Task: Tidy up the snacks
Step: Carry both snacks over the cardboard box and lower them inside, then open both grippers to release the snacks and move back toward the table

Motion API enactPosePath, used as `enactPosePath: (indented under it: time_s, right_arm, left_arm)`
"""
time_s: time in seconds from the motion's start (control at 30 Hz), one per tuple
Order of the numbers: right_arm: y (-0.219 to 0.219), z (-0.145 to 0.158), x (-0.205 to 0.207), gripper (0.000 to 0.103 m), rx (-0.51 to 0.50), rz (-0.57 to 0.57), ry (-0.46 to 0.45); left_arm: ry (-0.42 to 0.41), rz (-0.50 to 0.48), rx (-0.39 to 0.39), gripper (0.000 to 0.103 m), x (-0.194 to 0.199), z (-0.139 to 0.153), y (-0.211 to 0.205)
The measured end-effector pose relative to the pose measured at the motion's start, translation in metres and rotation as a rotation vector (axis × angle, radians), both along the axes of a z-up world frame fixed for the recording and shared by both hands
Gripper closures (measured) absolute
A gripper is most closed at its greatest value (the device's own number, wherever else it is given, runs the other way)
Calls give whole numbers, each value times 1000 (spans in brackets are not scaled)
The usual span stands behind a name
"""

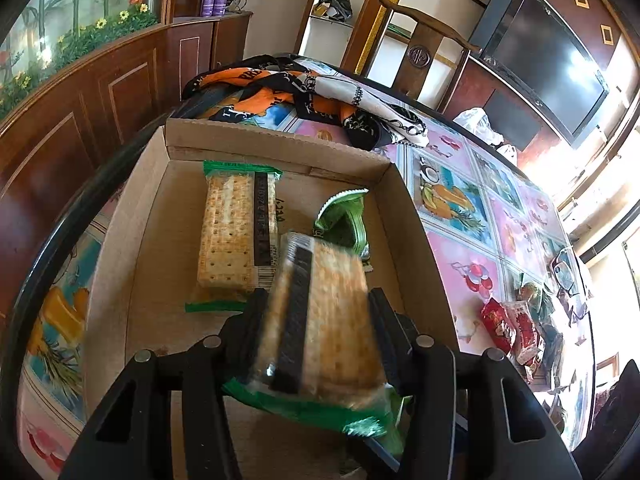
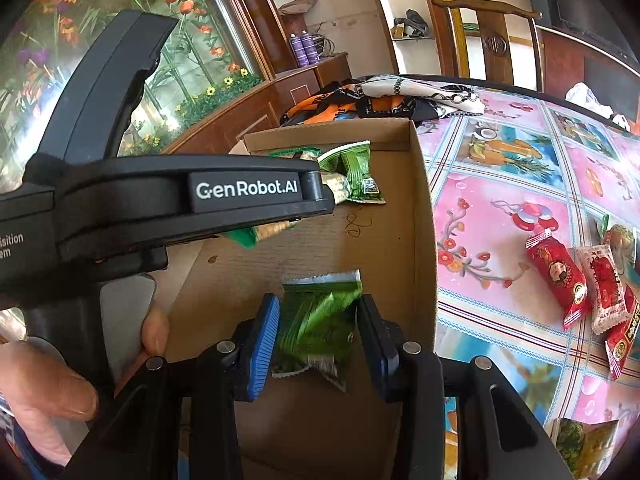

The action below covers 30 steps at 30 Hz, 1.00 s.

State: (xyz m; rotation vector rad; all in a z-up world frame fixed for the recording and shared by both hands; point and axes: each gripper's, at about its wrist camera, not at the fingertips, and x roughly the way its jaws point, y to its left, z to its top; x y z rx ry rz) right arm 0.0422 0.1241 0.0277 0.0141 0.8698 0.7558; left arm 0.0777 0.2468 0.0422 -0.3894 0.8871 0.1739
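Note:
A shallow cardboard box lies on the table; it also shows in the right wrist view. In it lie a cracker pack and a small green snack packet. My left gripper is shut on a second cracker pack, held tilted over the box. My right gripper is shut on a green snack packet above the box floor. The left gripper's body crosses the right wrist view and hides part of the box. Red snack packets lie on the table right of the box.
A patterned scarf lies behind the box. The table has a pink and blue fruit-print cloth. A wooden chair stands at the far edge. More packets and glasses lie at the right.

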Motion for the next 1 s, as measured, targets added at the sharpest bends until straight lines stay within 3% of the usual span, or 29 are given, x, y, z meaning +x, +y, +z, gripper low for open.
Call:
enactPosePath:
  time_s: [0.27, 0.33, 0.4, 0.47, 0.53, 0.63, 0.73, 0.77, 1.0]
  right_arm:
    - [-20, 19, -3, 38, 53, -16, -39]
    - [-29, 30, -6, 36, 51, -37, -82]
    - [-40, 42, -10, 26, 40, -81, -138]
    - [-56, 59, -19, 9, 22, -152, -233]
    - [-73, 76, -30, 1, -16, -258, -351]
    - [-102, 95, -44, 1, -31, -356, -454]
    - [-140, 92, -49, 1, -44, -592, -488]
    - [-153, 89, -48, 1, -19, -649, -481]
    - [-262, 60, 5, 1, 55, -752, -114]
  left_arm:
    - [-45, 7, -16, 53, -5, 7, 3]
    - [-51, 5, -19, 53, -5, 9, 3]
    - [-58, 3, -21, 53, -6, 10, 2]
    - [-62, -4, -23, 53, -6, 10, 0]
    - [-65, -12, -19, 53, -6, 12, -2]
    - [-72, -24, -11, 53, -6, 13, -6]
    - [-72, -33, -1, 53, -6, 13, -10]
    - [-73, -37, 0, 53, -6, 13, -11]
    - [-111, -86, 19, 53, -10, 21, -25]
